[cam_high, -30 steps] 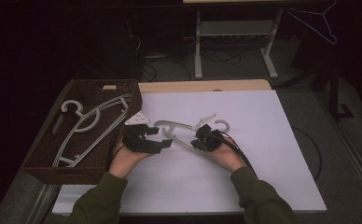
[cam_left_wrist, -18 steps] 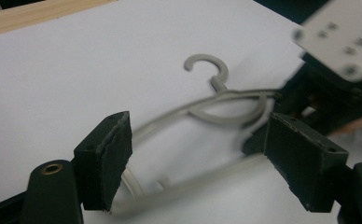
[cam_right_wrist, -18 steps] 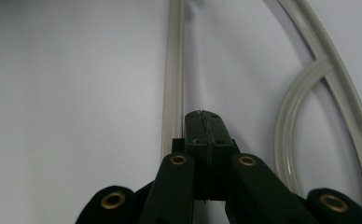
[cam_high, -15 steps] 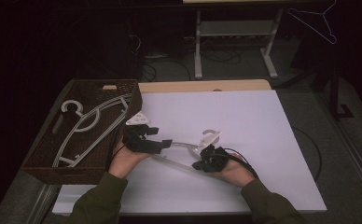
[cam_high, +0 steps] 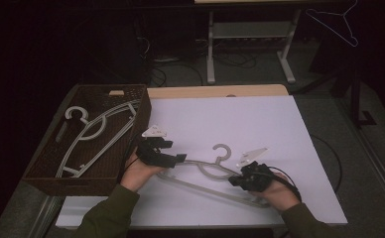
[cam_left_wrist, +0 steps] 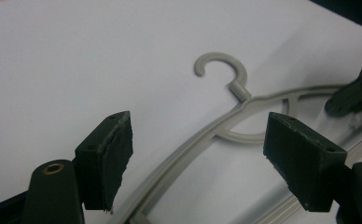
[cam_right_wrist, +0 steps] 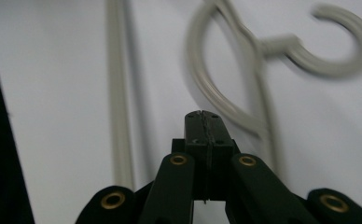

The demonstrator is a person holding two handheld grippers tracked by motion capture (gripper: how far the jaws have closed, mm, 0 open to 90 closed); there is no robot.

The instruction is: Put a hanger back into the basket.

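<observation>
Grey plastic hanger (cam_high: 208, 174) lying flat on the white sheet (cam_high: 260, 124) that covers the tabletop, near the front edge and somewhat left of centre, its hook (cam_high: 222, 150) pointing toward the far edge. The left gripper (cam_high: 173, 157) stands with its jaws apart, one pad on either side of the hanger's left shoulder arm without pressing on it (the left gripper view looks between the two pads along that arm to the hook (cam_left_wrist: 219, 70)). The right gripper (cam_high: 236, 180) rests at the hanger's right part with its jaws pressed together; in the right gripper view nothing lies between them, and the hanger's loop (cam_right_wrist: 216, 88) passes just beside the tips. A brown woven basket (cam_high: 51, 168) at the tabletop's left edge already contains two hangers (cam_high: 94, 136) of the same kind. Judged from this layout, part of the sorting is done: two hangers are stowed, and the third remains on the sheet, neither gripped nor lifted. Left to do, presumably: close on it, carry it left, set it in the basket.
</observation>
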